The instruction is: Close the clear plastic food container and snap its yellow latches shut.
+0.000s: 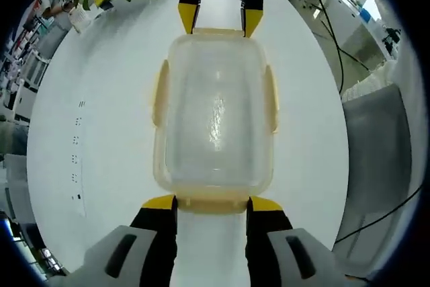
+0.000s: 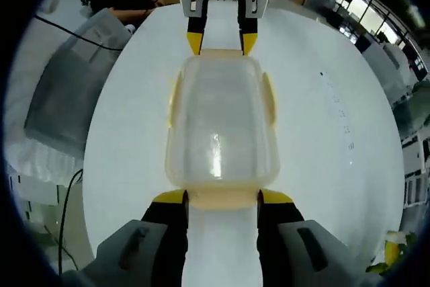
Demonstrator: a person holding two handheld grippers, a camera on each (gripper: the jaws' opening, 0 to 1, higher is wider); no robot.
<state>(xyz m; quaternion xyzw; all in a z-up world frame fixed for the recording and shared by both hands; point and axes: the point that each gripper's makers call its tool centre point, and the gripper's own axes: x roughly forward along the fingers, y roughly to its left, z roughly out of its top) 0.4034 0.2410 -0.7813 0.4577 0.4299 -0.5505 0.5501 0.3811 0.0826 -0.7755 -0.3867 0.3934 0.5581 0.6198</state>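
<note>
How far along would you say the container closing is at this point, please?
Done: the lid sits on the clear container. In hand: the left gripper and right gripper are open at opposite ends, their tips at the end latches. Left: the side latches seem to flare outward, so they probably still need snapping down.

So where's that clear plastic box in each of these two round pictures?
Left gripper view: the box sits mid-picture, its near end between that view's own claw tips.
Right gripper view: the box is mid-picture too, seen from its other end.
Shared landmark: the round white table under it; the other claw faces at each far end.
</note>
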